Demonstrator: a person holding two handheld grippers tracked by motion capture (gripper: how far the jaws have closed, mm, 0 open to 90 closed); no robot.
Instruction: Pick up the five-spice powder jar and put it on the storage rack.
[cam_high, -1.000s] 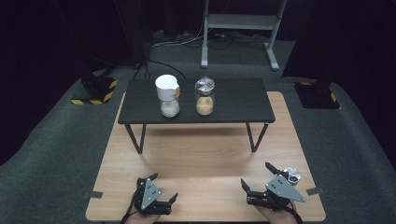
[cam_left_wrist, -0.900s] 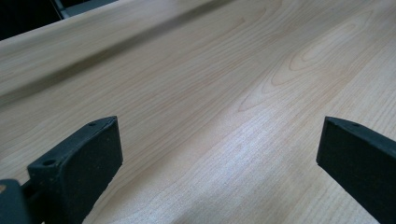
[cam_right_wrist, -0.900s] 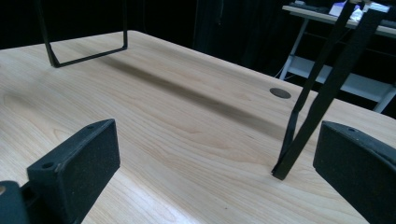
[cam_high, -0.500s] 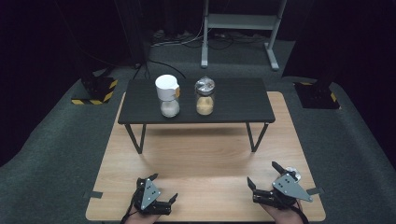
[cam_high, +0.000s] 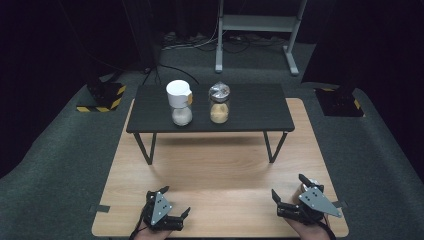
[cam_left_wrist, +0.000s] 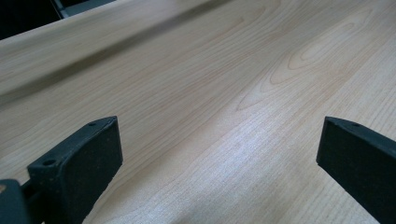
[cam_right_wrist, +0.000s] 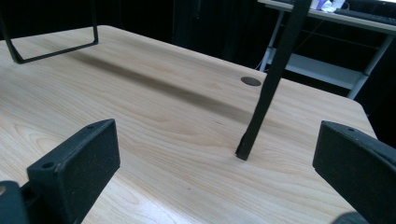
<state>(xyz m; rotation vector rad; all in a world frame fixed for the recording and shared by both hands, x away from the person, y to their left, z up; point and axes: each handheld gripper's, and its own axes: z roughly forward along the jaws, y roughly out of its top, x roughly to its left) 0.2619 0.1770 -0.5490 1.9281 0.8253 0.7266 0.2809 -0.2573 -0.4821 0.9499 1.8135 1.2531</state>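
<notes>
Clearly both tools sit idle at the near edge of the wooden table (cam_high: 220, 165): the left gripper (cam_high: 172, 202) and the right gripper (cam_high: 289, 189) each have their jaws spread wide with nothing between them. To begin well, I judge each should rise over the black raised shelf (cam_high: 250, 107) and approach the 2 jars there, the white-lidded jar (cam_high: 180, 102) and the foil-topped jar (cam_high: 219, 103), squarely from the front. Mind the shelf's front edge and its black legs (cam_right_wrist: 271, 79), and keep the jars, just beside each other, from knocking.
</notes>
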